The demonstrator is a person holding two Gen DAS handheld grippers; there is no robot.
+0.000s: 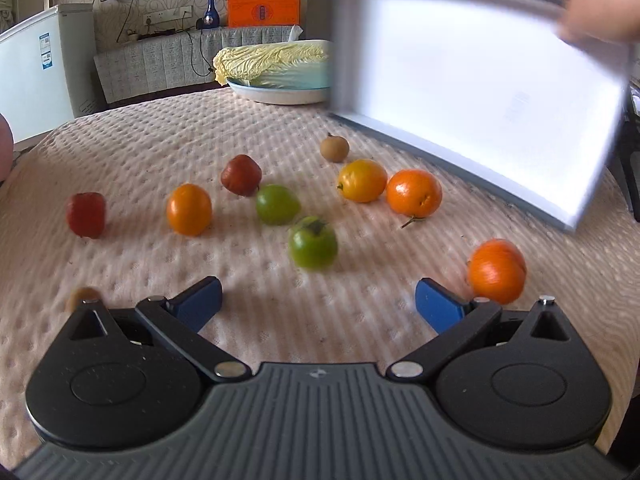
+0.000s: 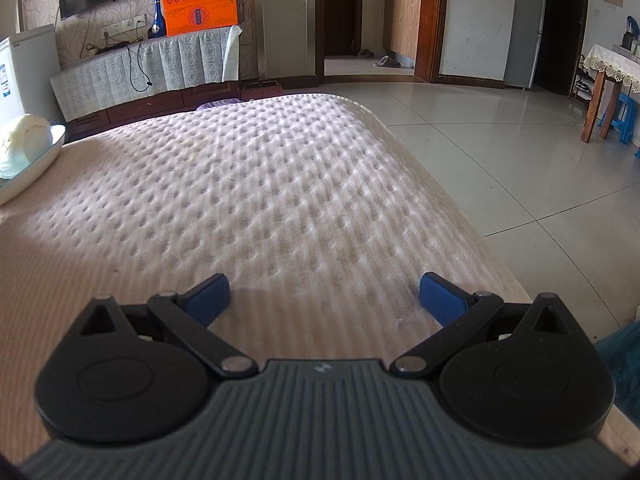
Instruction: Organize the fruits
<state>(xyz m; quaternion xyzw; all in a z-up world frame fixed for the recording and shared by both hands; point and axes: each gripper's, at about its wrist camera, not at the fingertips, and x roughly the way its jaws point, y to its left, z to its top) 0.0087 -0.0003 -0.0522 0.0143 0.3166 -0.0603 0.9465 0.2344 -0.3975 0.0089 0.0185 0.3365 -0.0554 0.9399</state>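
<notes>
- Four oranges (image 1: 189,209) lay scattered on the counter (image 1: 160,148); one (image 1: 496,271) was blurred.
- Two green fruits (image 1: 277,204) sat mid-cluster, just apart.
- Two red fruits (image 1: 86,215) lay left.
- A small brown fruit (image 1: 334,148) rested behind.
- A tilted white tray (image 1: 472,92) hung blurred above.

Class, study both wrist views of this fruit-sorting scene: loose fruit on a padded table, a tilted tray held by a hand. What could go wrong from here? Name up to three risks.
1. The blurred orange near the table's right side looks as if it is rolling and might go over the edge.
2. The white tray is tilted in a hand, so fruit placed now would likely slide out.
3. The open left gripper could nudge the green fruit away on approach.
</notes>
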